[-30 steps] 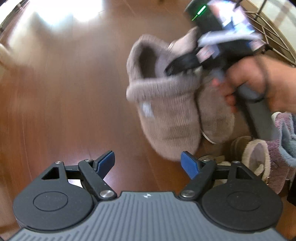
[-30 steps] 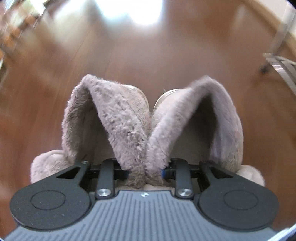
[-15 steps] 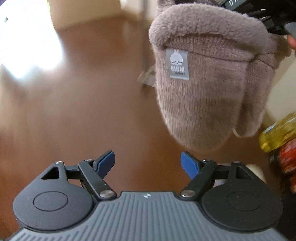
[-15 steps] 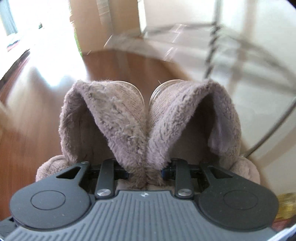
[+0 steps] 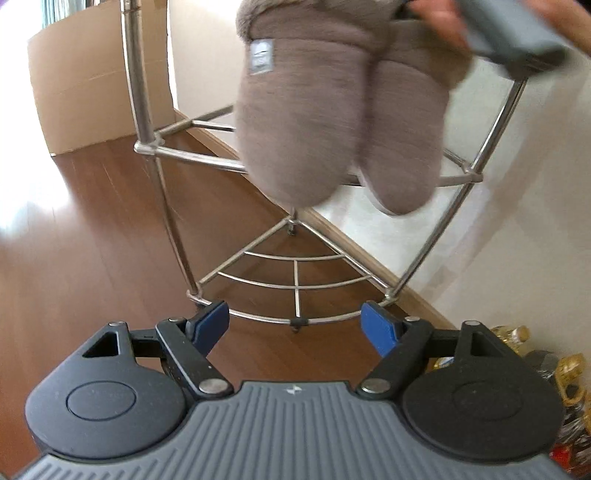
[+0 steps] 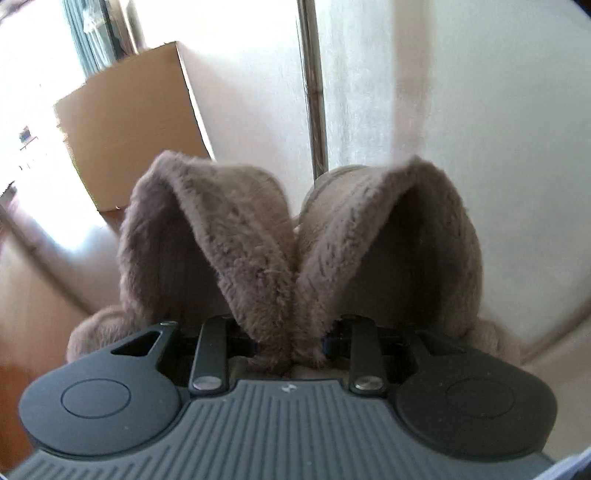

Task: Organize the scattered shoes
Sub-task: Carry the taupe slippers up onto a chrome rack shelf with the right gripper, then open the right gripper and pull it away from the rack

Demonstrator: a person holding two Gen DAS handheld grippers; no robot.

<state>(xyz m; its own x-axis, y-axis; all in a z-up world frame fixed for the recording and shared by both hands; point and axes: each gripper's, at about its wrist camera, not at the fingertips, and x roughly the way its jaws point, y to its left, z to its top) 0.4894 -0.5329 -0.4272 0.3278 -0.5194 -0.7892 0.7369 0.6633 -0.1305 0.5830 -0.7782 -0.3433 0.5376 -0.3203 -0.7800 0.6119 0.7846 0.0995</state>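
Note:
A pair of taupe fuzzy slippers (image 5: 295, 129) hangs toes down at the top of the left wrist view, above a chrome corner rack (image 5: 295, 284). In the right wrist view my right gripper (image 6: 290, 339) pinches the two inner cuffs of the slippers (image 6: 255, 266) together. Its jaws are opening slightly, with the cuffs still between the pads. A hand on that gripper's grey handle (image 5: 517, 33) shows at the top right. Below the slippers, my left gripper (image 5: 295, 325) is open over the rack's lower shelf, with nothing between its blue pads.
The rack stands in a corner of white walls on a brown wood floor (image 5: 92, 240). A cardboard box (image 5: 85, 85) sits to its left. Yellow bottles and packages (image 5: 513, 336) crowd the floor at the right. A rack post (image 6: 314, 92) rises just behind the slippers.
Both grippers have risen from over the floor to in front of the rack. The right one carried the slippers up with it. The left gripper stayed open.

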